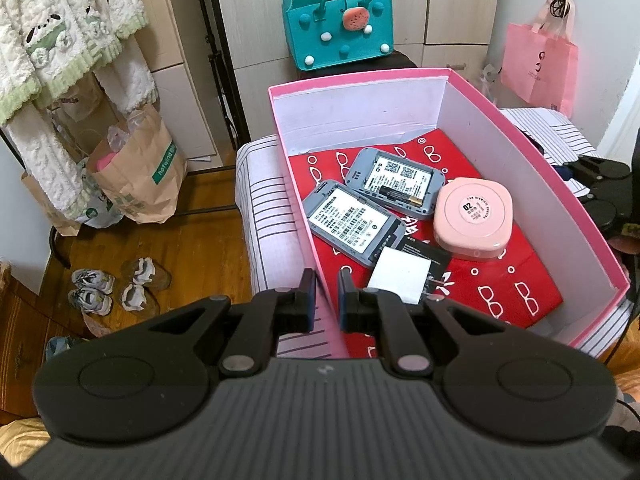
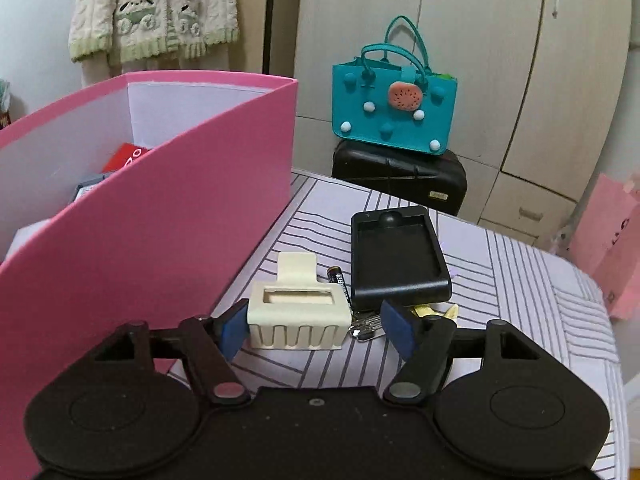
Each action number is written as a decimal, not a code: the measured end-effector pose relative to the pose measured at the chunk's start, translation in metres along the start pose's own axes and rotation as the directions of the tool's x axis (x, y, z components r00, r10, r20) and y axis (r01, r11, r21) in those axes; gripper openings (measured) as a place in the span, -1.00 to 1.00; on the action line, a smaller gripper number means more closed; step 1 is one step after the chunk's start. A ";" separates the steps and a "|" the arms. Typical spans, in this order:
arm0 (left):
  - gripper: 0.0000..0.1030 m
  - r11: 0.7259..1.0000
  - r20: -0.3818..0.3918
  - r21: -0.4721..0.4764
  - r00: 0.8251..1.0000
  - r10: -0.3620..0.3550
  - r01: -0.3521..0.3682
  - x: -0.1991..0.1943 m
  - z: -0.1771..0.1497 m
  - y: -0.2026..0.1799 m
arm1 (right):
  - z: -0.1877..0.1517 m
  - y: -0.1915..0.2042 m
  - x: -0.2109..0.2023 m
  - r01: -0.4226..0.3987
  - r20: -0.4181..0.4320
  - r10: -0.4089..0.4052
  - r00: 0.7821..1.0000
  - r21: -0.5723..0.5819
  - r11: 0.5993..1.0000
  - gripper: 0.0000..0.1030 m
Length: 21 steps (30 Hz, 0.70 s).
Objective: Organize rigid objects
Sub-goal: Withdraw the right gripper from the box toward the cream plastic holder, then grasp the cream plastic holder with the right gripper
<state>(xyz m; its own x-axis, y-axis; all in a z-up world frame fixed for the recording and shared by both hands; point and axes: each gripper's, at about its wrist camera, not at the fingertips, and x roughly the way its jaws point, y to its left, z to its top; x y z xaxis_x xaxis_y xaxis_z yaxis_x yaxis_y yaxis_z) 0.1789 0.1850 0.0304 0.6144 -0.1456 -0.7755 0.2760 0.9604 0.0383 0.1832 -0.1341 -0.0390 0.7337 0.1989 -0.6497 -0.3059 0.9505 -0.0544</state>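
Note:
A pink box with a red patterned lining stands on a striped cover. In it lie two grey devices, a round pink case, a black card and a white square. My left gripper is shut on the box's near left wall. In the right wrist view a cream hair claw clip sits on the cover just outside the pink box. My right gripper stands open around the clip. Its left pad is close to the clip and its right pad is clearly apart.
Behind the clip lie a small black battery, a black open case, some metal bits and a yellow piece. A teal bag rests on a black suitcase. The striped cover extends to the right.

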 end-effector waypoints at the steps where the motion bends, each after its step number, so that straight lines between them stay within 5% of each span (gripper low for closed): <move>1: -0.80 1.000 0.000 0.001 1.000 0.002 -0.002 0.000 0.000 0.000 | 0.000 -0.003 -0.001 -0.019 0.007 0.018 1.000 0.027 0.999 0.24; 2: -0.80 1.000 0.001 0.003 1.000 0.002 -0.002 0.000 0.000 0.000 | 0.000 -0.007 -0.003 -0.051 0.015 0.050 0.999 0.060 0.997 0.09; 12: -0.80 1.000 0.003 -0.001 1.000 0.000 0.000 0.000 0.000 0.000 | 0.006 0.002 -0.037 -0.039 0.039 0.039 0.998 -0.003 0.999 0.09; 21: -0.80 1.000 0.004 0.002 1.000 -0.004 0.004 0.000 -0.001 -0.001 | 0.034 0.008 -0.093 -0.055 0.151 0.058 0.987 -0.020 0.998 0.09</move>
<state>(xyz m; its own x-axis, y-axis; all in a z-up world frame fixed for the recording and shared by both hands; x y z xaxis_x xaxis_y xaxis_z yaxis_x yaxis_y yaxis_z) 0.1784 0.1840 0.0296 0.6166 -0.1502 -0.7728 0.2796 0.9594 0.0366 0.1331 -0.1371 0.0469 0.7979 0.2871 -0.5301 -0.3582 0.9330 -0.0339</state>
